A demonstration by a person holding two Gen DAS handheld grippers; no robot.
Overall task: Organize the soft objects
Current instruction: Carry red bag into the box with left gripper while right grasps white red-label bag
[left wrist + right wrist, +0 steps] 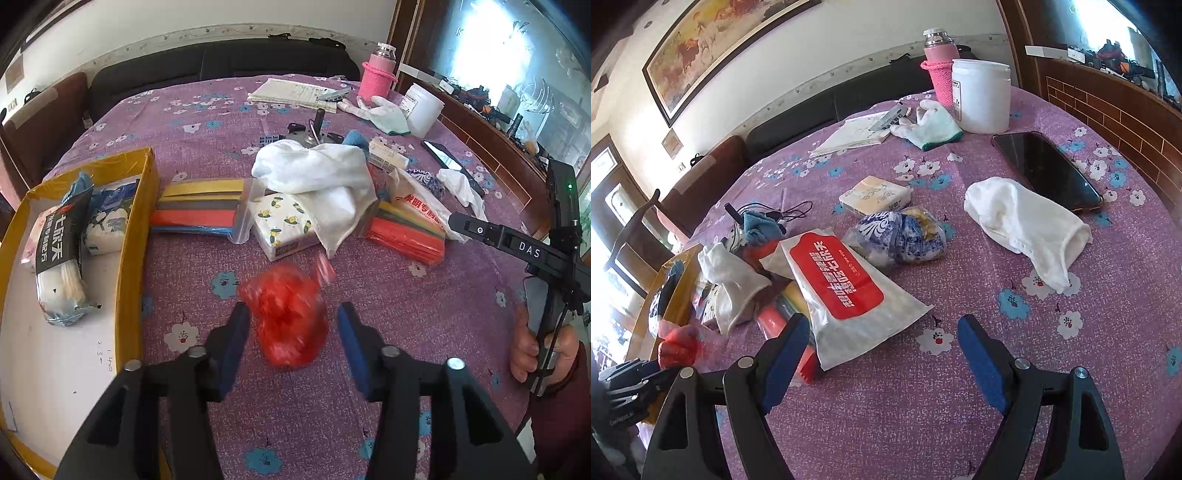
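Observation:
A crumpled red plastic bag (290,317) lies blurred on the purple flowered cloth between the fingers of my open left gripper (293,325), not clamped; it also shows in the right wrist view (679,345). A yellow-walled box (135,236) at the left holds tissue packs (59,258). A white towel (314,173), a flowered tissue pack (282,225) and coloured cloth stacks (199,208) lie beyond. My right gripper (882,354) is open and empty above the cloth, by a red-and-white wipes pack (842,288), a blue patterned bag (905,236) and a white sock (1023,221).
A black phone (1045,170), a white jar (982,96), a pink bottle (940,66), a white glove (929,125), papers (849,136), a small yellow tissue pack (873,195) and cables with keys (764,218) lie on the table. A dark sofa stands behind.

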